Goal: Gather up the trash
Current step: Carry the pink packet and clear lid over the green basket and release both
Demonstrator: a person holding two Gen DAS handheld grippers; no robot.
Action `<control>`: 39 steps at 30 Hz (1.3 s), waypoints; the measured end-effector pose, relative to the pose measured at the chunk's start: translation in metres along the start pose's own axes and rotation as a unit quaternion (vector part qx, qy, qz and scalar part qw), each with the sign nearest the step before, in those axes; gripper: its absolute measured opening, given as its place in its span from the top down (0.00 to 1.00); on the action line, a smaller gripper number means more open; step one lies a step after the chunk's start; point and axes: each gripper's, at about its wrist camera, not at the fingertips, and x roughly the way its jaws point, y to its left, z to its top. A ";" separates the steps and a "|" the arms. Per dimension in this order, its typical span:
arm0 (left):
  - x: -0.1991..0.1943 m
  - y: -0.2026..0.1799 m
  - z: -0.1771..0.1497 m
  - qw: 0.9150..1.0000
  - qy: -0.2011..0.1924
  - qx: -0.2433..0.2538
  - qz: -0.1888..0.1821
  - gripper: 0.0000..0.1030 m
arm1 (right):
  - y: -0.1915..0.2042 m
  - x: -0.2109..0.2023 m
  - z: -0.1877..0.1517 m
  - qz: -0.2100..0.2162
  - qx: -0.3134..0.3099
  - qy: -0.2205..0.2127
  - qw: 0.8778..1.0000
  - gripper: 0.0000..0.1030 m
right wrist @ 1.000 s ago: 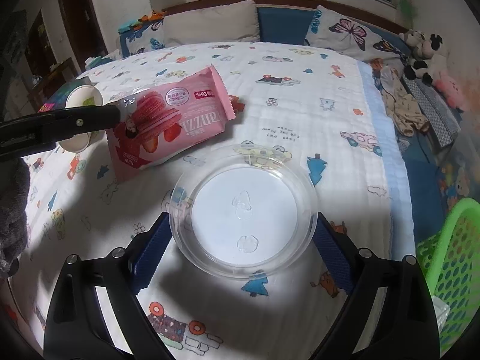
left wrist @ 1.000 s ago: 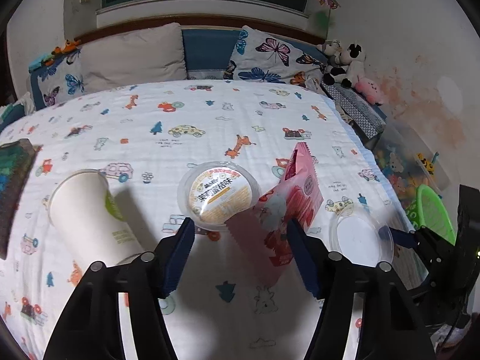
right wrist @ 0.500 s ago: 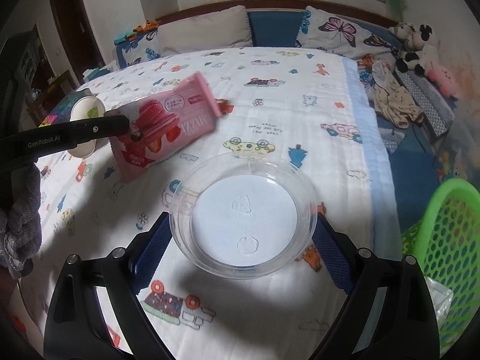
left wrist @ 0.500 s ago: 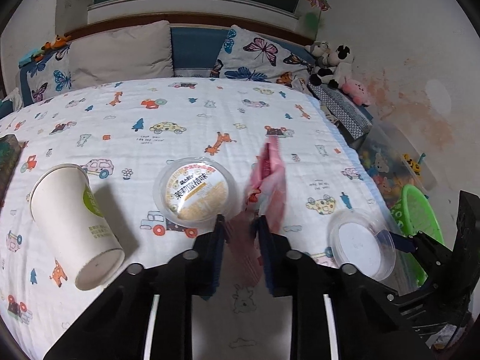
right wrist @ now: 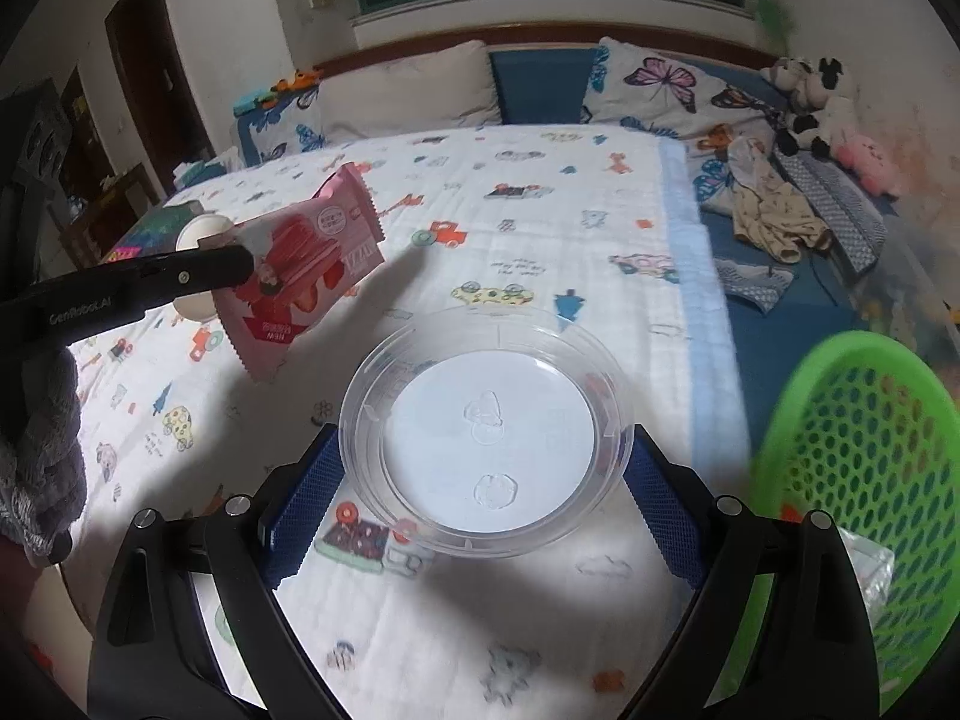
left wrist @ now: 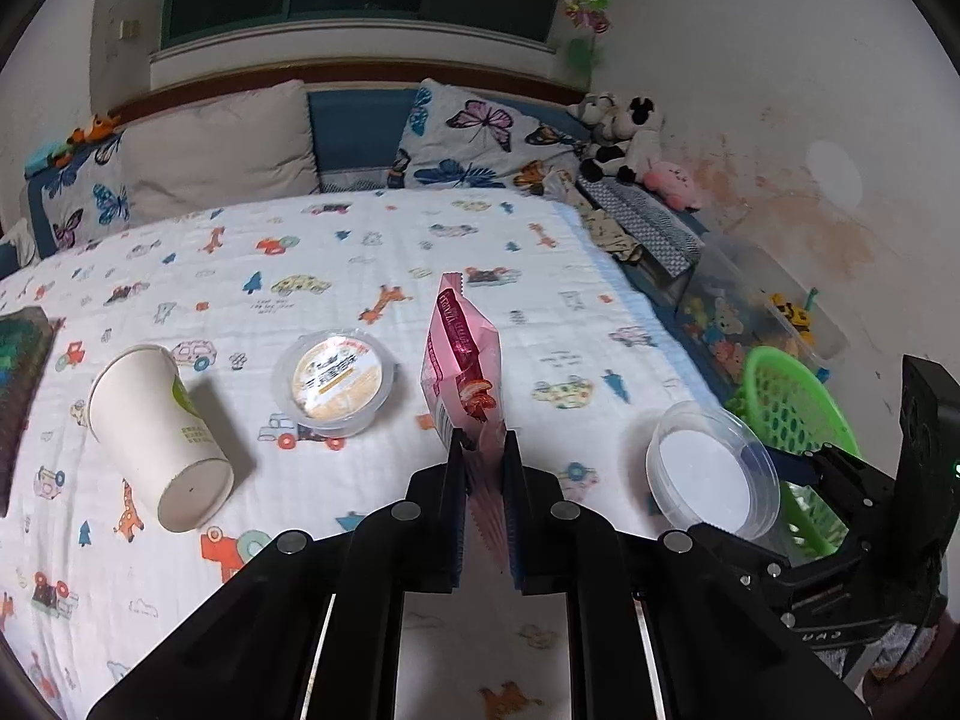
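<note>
Above bed (left wrist: 360,252) — left claw (left wrist: 483,450) pinching pink wrapper (left wrist: 465,360); right claw (right wrist: 483,480) wide, gripping clear lid (right wrist: 486,426).

bed (left wrist: 372,252), paper cup (left wrist: 157,426), sealed tub (left wrist: 335,381)

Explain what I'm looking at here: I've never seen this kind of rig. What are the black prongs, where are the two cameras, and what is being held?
No robot here: a person holds a two-finger gripper in each hand, each carrying a fisheye camera that looks along its fingers. The left camera shows the left gripper shut on a pink snack wrapper, lifted off the bed. The right camera shows the right gripper with its blue pads against both sides of a clear plastic lid, so it appears gripped. On the patterned bedspread lie a tipped paper cup and a sealed dessert cup. A green basket stands beside the bed, probably for the trash.
</note>
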 end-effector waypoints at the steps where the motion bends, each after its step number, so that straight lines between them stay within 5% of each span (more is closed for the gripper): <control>1: -0.004 -0.005 0.001 1.000 -0.003 0.004 -0.003 0.89 | -0.002 -0.004 0.000 -0.002 0.003 -0.003 1.000 0.12; 20: -0.014 -0.133 0.012 0.993 -0.016 0.091 -0.070 0.89 | -0.109 -0.088 -0.048 -0.087 0.088 -0.036 0.992 0.12; 39: 0.011 -0.222 0.011 0.983 0.005 0.150 -0.107 0.89 | -0.175 -0.103 -0.083 -0.112 0.149 -0.030 0.982 0.10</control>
